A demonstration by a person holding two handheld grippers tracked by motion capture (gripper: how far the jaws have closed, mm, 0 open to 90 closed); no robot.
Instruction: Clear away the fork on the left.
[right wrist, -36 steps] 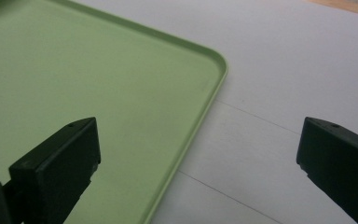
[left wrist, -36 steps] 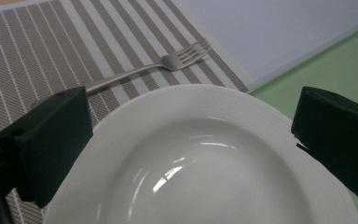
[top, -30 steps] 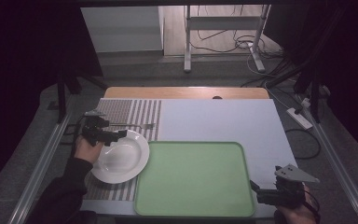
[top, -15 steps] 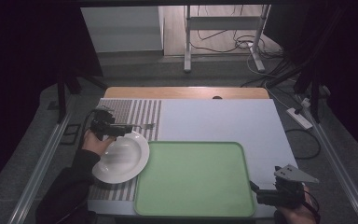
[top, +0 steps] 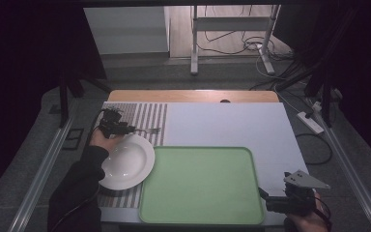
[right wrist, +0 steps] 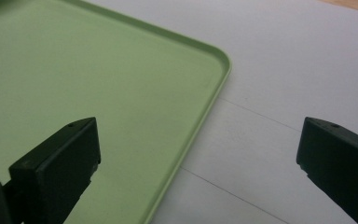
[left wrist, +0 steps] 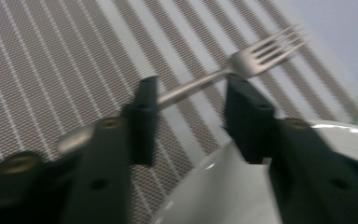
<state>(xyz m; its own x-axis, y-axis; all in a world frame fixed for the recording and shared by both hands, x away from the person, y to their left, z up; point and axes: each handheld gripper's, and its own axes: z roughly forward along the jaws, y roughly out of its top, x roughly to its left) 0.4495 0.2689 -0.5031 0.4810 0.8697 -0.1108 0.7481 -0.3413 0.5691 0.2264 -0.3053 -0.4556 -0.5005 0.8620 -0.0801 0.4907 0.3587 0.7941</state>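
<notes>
The fork [left wrist: 242,60] lay at the upper centre of the left tool's view, on a woven striped placemat [left wrist: 42,70] just beyond a glossy white plate [left wrist: 214,186]. The left tool [left wrist: 189,91] straddled the fork's handle; its jaws had just been closing, though whether the pads already pinched the handle could not be told. Thin, stiff, smooth metal, the fork looked light and likely slippery, best taken mid-handle. At the lower right of the high view, the right tool [top: 265,197] stood released beside the green tray [top: 198,212].
</notes>
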